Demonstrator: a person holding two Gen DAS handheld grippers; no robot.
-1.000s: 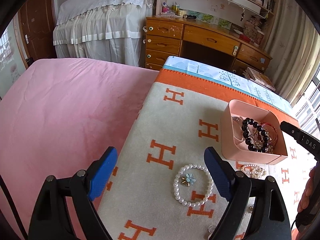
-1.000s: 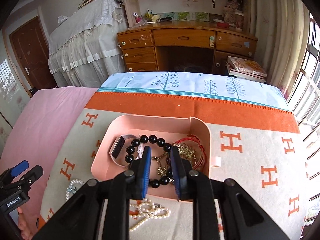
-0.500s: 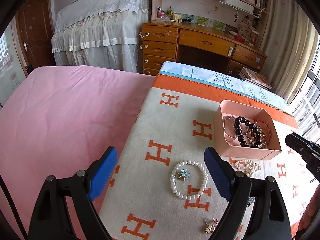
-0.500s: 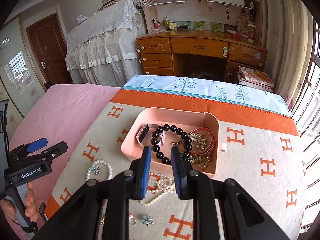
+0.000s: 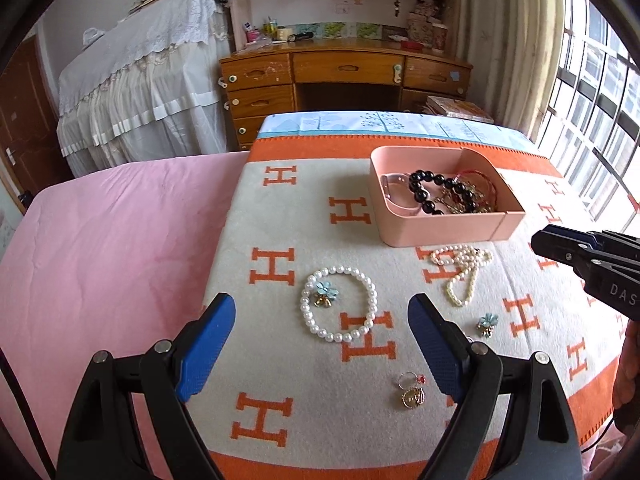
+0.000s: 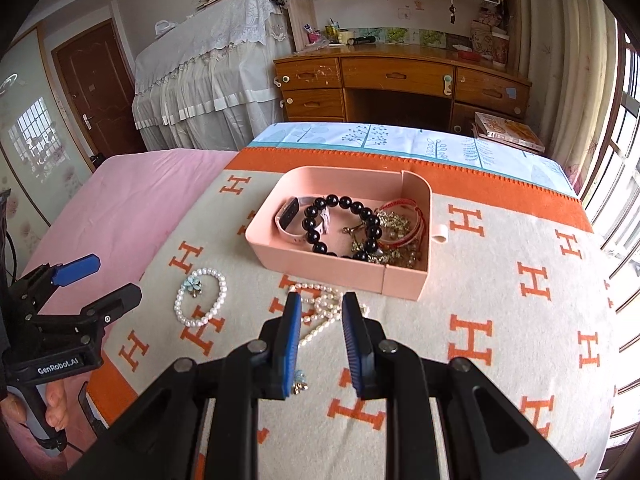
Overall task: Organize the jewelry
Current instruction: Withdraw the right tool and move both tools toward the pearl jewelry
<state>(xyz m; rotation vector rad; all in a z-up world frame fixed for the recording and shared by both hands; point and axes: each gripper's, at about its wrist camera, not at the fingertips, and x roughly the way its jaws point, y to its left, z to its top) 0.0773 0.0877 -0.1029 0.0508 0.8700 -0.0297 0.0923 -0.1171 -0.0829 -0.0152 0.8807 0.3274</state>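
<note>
A pink box (image 5: pixel 440 232) (image 6: pixel 332 268) on the H-patterned blanket holds a black bead bracelet (image 6: pixel 340 204), a watch band and red and gold pieces. In front of it lie a pearl bracelet with a blue flower charm (image 5: pixel 340 304) (image 6: pixel 200 296), a pearl necklace (image 5: pixel 460 272) (image 6: pixel 320 304), a blue flower earring (image 5: pixel 487 323) and a ring with a gold charm (image 5: pixel 412 392). My left gripper (image 5: pixel 320 332) is wide open above the pearl bracelet. My right gripper (image 6: pixel 320 316) is partly open and empty, above the pearl necklace, in front of the box.
The blanket (image 6: pixel 500 320) covers a bed with a pink sheet (image 5: pixel 100 260) on the left. A wooden desk (image 6: pixel 400 80) and a white-covered piece of furniture (image 6: pixel 208 72) stand beyond the foot of the bed. Windows are on the right.
Both grippers have pulled back and risen, so more of the blanket and loose jewelry shows. The right gripper moved from over the box to over the pearl necklace, jaws slightly wider.
</note>
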